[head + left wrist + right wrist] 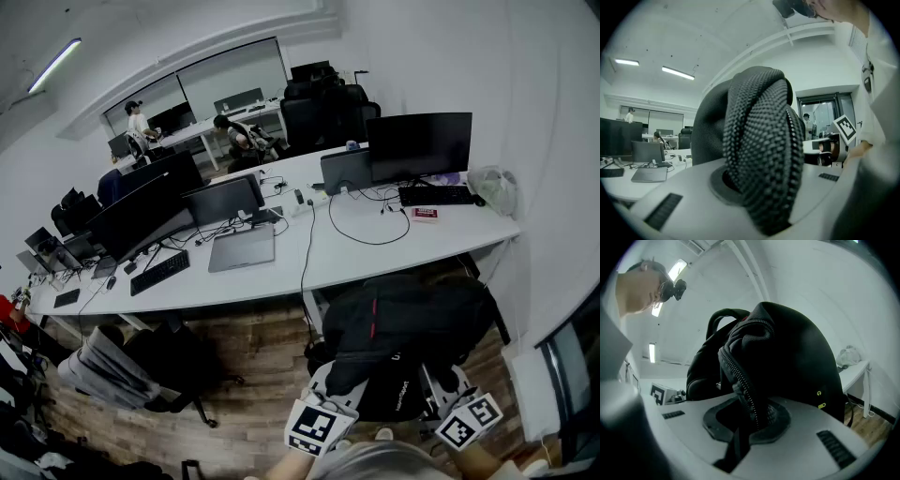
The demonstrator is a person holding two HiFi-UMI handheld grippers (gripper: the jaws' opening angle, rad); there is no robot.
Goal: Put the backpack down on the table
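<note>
Pinched only thinly by left gripper (757, 187) and right gripper (750, 418), the black fabric backpack (403, 328) could be dropped short of the far white table (375, 258).

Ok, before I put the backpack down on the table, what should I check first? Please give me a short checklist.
1. Left gripper shut on the mesh strap: ok.
2. Right gripper shut on the zipper edge: ok.
3. Backpack raised higher than the table edge: cannot tell.
4. Room on the table straight ahead: ok.
5. Landing spot free of the black cable: not ok, it loops across there.
</note>
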